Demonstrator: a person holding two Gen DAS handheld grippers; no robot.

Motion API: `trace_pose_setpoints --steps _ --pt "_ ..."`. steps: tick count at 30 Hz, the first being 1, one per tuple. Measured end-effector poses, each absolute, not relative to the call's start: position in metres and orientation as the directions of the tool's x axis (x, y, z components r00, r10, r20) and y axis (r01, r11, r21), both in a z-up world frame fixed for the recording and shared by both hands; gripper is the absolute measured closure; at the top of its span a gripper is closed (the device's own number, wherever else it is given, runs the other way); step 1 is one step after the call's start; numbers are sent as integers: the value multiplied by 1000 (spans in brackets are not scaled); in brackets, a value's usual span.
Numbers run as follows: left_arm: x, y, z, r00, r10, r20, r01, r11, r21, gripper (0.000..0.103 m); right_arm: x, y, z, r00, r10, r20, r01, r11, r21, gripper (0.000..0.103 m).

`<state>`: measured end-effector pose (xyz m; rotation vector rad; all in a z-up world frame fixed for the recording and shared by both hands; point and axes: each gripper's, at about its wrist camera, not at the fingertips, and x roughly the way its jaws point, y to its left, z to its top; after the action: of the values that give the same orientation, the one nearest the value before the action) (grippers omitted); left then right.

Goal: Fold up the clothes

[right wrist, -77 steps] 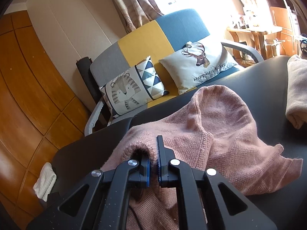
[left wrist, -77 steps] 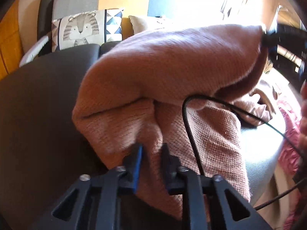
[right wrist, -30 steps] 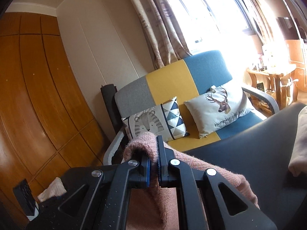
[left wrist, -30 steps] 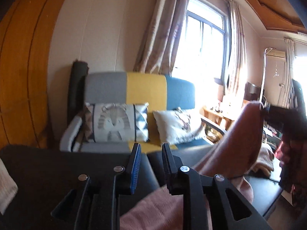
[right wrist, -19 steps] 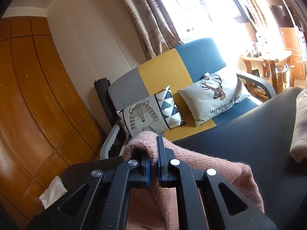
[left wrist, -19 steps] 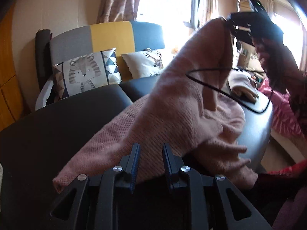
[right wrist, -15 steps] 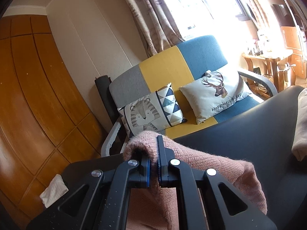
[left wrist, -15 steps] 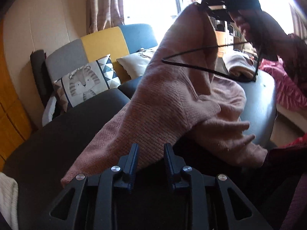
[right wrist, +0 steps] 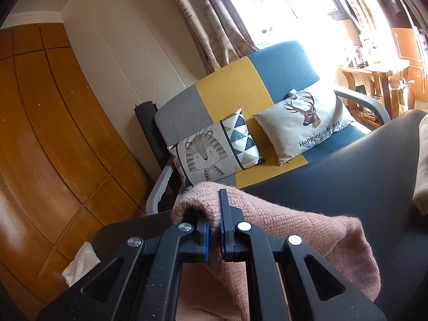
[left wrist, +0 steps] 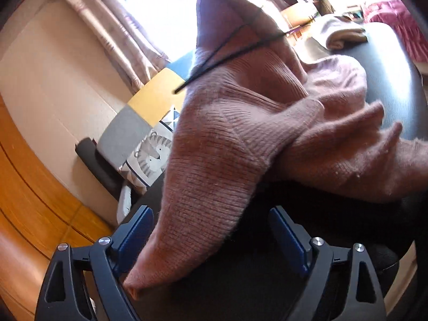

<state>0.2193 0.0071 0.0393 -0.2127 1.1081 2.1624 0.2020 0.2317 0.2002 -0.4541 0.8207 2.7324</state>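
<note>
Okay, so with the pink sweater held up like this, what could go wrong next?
1. The left gripper is open around a dangling sleeve of the pink sweater; closing now may catch only its tip.
2. A black cable lies across the knit and could snag.
3. The right gripper pinches only a small bunch, which might slip.

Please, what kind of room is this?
Most likely a living room in a home: a sofa with two printed cushions, curtains at a bright window, and wooden wall panels. A pink sweater hangs over a dark table.
</note>
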Motion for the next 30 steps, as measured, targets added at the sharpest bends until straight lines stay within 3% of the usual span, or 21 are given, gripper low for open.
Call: trace_pose_setpoints --steps 9,10,11,15,17,19,23,30 --pt "187 41 34 -851 388 -354 -515 -484 708 15 202 233 195 -920 135 -368 -321 -799 508 97" --pt "185 42 36 -853 387 -349 -512 -495 702 24 202 234 194 -919 136 -369 -322 -799 508 97" --pt "183 44 38 -856 386 -344 -508 -507 696 40 203 234 194 -919 137 -370 -323 -799 508 97" --pt "187 44 38 -859 416 -300 -491 -501 713 65 203 234 190 -917 135 -375 -326 -796 511 97" --pt "188 44 36 -851 426 -307 -502 -491 712 83 201 233 188 -916 131 -381 -327 -793 514 97" --pt "186 42 39 -842 429 -328 -525 -507 684 90 200 232 186 -915 130 -383 -327 -794 512 97" --pt "179 34 61 -824 453 -341 -563 -576 593 92 205 233 186 -917 160 -366 -339 -796 502 97" --pt "166 10 137 -856 467 -223 -516 -744 425 92 216 233 218 -936 212 -280 -327 -816 476 98"
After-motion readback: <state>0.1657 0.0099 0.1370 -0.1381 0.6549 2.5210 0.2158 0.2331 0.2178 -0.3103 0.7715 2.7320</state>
